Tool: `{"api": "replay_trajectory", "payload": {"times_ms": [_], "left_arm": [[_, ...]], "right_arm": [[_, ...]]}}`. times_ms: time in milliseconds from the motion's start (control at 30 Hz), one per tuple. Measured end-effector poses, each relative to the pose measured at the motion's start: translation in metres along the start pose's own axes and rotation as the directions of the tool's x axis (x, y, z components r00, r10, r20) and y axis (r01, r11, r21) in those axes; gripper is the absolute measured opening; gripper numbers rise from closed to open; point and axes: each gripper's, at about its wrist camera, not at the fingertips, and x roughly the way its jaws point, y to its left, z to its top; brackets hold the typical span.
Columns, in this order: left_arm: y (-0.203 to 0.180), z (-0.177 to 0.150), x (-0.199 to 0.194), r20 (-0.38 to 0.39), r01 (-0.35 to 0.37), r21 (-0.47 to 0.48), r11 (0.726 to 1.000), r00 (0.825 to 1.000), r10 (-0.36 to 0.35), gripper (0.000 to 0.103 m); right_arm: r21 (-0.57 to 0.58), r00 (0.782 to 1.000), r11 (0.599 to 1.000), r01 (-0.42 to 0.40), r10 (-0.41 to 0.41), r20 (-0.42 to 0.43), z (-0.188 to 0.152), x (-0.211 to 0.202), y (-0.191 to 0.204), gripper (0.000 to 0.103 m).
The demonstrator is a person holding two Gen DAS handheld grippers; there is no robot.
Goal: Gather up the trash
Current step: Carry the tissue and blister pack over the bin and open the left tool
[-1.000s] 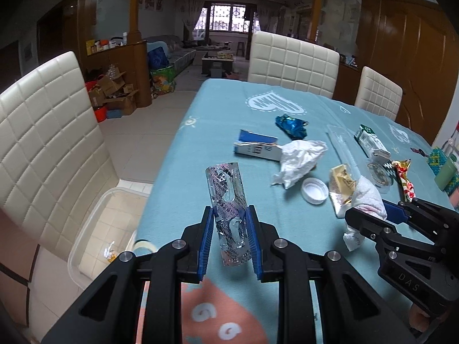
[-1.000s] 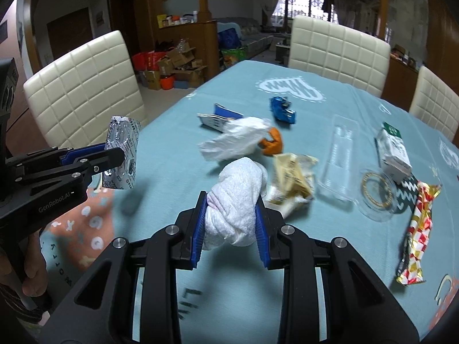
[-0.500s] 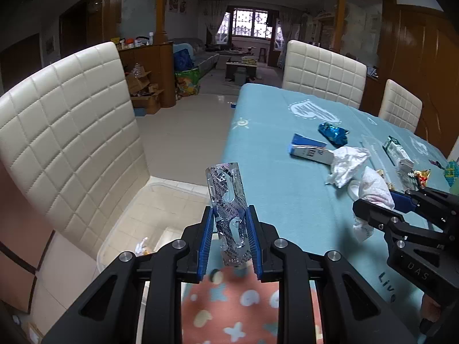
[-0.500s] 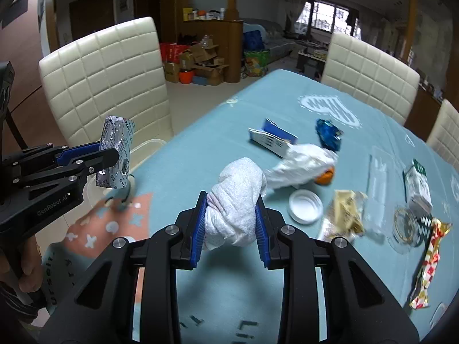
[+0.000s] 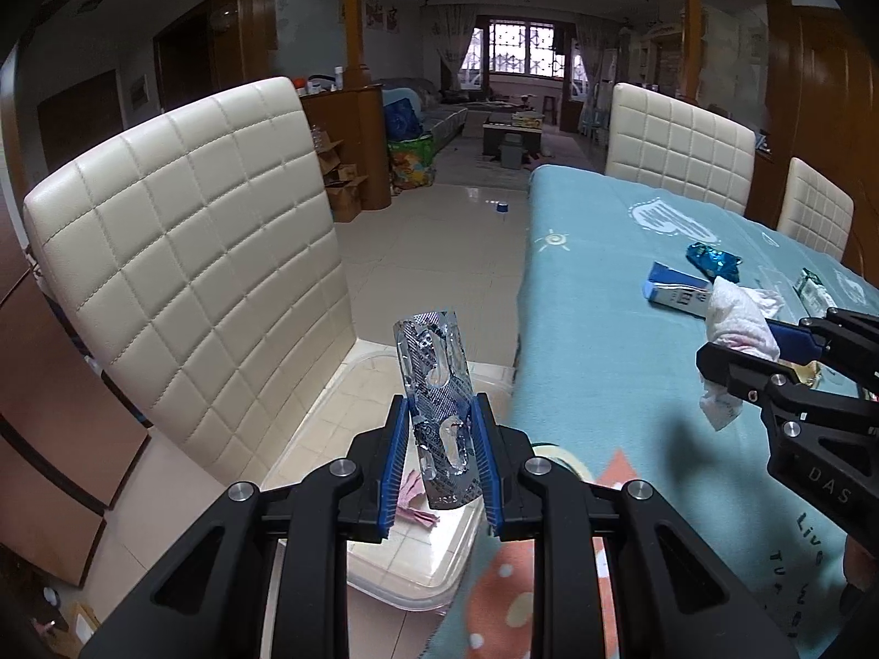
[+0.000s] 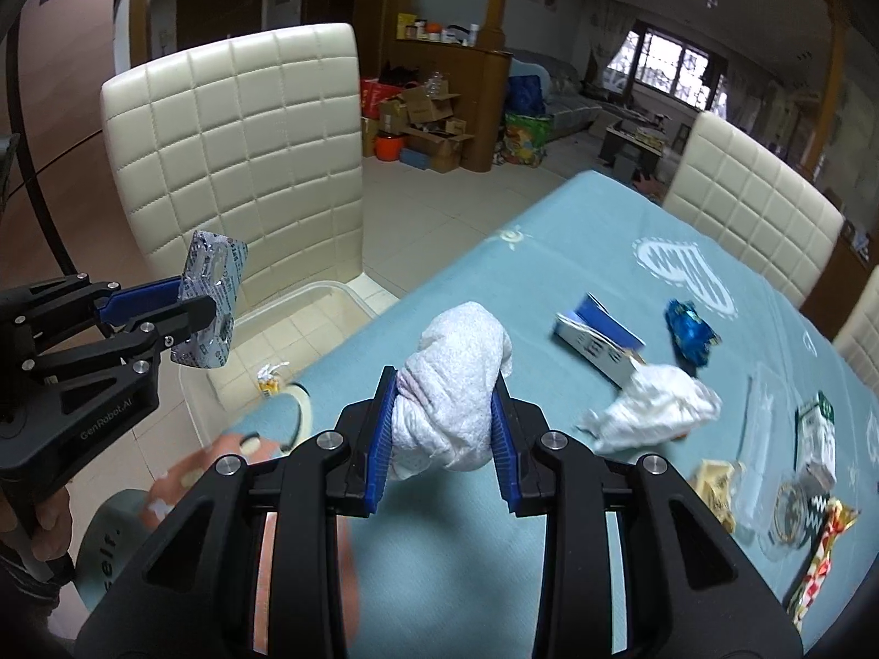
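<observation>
My left gripper (image 5: pixel 439 428) is shut on a silver pill blister pack (image 5: pixel 437 379) that stands upright between its blue pads. It hangs over a clear plastic bin (image 5: pixel 417 576) on the floor beside the table's edge. From the right wrist view the same blister pack (image 6: pixel 211 302) sits in the left gripper (image 6: pixel 181 307) above the bin (image 6: pixel 307 296). My right gripper (image 6: pixel 444 412) is shut on a crumpled white tissue wad (image 6: pixel 456 379), held above the teal tablecloth (image 6: pixel 549 285) near the table's left edge. In the left wrist view that tissue wad (image 5: pixel 739 324) shows at the right.
A cream quilted chair (image 5: pixel 181 252) stands just behind the bin. A pink scrap (image 5: pixel 415 510) lies in the bin. On the table lie a blue-white box (image 6: pixel 596 338), a blue wrapper (image 6: pixel 689 332), another white tissue (image 6: pixel 654 409), a clear tray (image 6: pixel 763 428) and a green-white carton (image 6: pixel 818 434).
Both grippers have swung left, away from the table's middle toward its edge. The blister pack is now over the bin, and the tissue wad has come near the table edge.
</observation>
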Motion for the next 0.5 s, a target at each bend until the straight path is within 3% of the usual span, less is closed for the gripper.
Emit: {"api": "replay_trajectory", "payload": {"times_ms": [500], "left_arm": [[0.032,0.002,0.012,-0.004,-0.071,-0.039,0.997,0.997,0.071,0.024]], "right_arm": [[-0.063,0.999,0.998,-0.031,0.031,0.007,0.03,0.023,0.029,0.035]]}}
